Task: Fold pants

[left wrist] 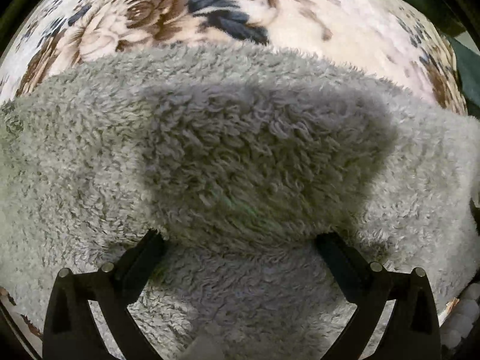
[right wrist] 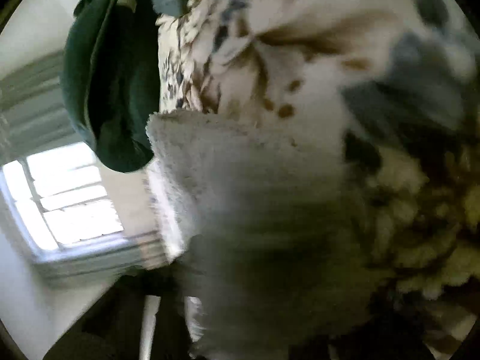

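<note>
We are looking at the grey fleece pants [left wrist: 240,156] lying bunched across mid-frame on the floral blanket [left wrist: 315,24], seemingly mid-fold. Our left hand-held gripper [left wrist: 240,240] is gaping wide, holding nothing; the right one's state we cannot tell through blur.

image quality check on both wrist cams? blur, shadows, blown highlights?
Left wrist: sharp, strong fisheye curvature; a dark shadow sits on the grey fleece pants ahead of the open left gripper. Right wrist: heavy motion blur, pants and floral blanket smeared, window blown out, gripper not discernible.
</note>
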Action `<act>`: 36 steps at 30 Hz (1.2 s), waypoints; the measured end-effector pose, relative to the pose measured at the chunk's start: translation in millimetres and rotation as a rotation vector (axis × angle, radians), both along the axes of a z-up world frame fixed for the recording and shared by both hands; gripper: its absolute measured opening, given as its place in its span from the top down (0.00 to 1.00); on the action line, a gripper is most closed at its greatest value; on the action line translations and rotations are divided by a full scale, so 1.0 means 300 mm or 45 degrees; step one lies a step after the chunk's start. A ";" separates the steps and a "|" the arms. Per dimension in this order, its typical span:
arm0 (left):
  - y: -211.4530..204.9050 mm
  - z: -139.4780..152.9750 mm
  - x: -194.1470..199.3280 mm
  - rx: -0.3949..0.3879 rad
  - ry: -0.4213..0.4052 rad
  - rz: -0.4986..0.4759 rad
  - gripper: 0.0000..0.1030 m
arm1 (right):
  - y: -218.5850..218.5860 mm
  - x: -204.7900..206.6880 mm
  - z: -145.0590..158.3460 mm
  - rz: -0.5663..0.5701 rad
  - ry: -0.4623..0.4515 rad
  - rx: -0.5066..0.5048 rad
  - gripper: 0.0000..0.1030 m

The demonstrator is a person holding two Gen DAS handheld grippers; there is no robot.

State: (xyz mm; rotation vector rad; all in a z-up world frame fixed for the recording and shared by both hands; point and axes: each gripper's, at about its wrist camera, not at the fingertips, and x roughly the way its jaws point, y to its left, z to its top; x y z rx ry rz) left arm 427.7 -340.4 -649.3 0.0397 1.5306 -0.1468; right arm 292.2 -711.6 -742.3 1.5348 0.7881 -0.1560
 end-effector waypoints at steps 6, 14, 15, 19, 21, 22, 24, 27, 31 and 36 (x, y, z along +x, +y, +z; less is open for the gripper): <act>0.063 0.180 -0.041 -0.031 -0.161 0.024 0.00 | 0.090 0.033 0.241 0.091 -0.005 -0.276 0.85; 0.347 0.384 -0.128 -0.081 -0.293 0.106 0.00 | 0.420 0.166 0.608 0.341 -0.090 -0.554 0.85; 0.398 0.400 -0.148 -0.077 -0.298 0.137 0.00 | 0.443 0.185 0.645 0.368 -0.100 -0.570 0.85; 0.663 0.458 -0.223 -0.092 -0.311 0.283 0.00 | 0.722 0.251 0.717 0.528 -0.127 -0.649 0.85; 0.789 0.473 -0.262 -0.100 -0.318 0.359 0.00 | 0.883 0.284 0.701 0.615 -0.110 -0.649 0.85; 0.858 0.475 -0.282 -0.094 -0.318 0.394 0.00 | 0.975 0.302 0.673 0.669 -0.094 -0.655 0.85; 0.976 0.470 -0.317 -0.075 -0.320 0.449 0.00 | 1.151 0.324 0.611 0.788 -0.050 -0.726 0.85; 1.147 0.438 -0.369 -0.004 -0.324 0.512 0.00 | 1.421 0.369 0.461 1.001 0.095 -0.773 0.79; 1.344 0.389 -0.442 0.018 -0.279 0.617 0.00 | 1.685 0.381 0.317 1.253 0.190 -0.492 0.36; 1.504 0.362 -0.519 0.004 -0.260 0.742 0.00 | 1.689 0.359 0.473 1.168 0.074 -0.450 0.25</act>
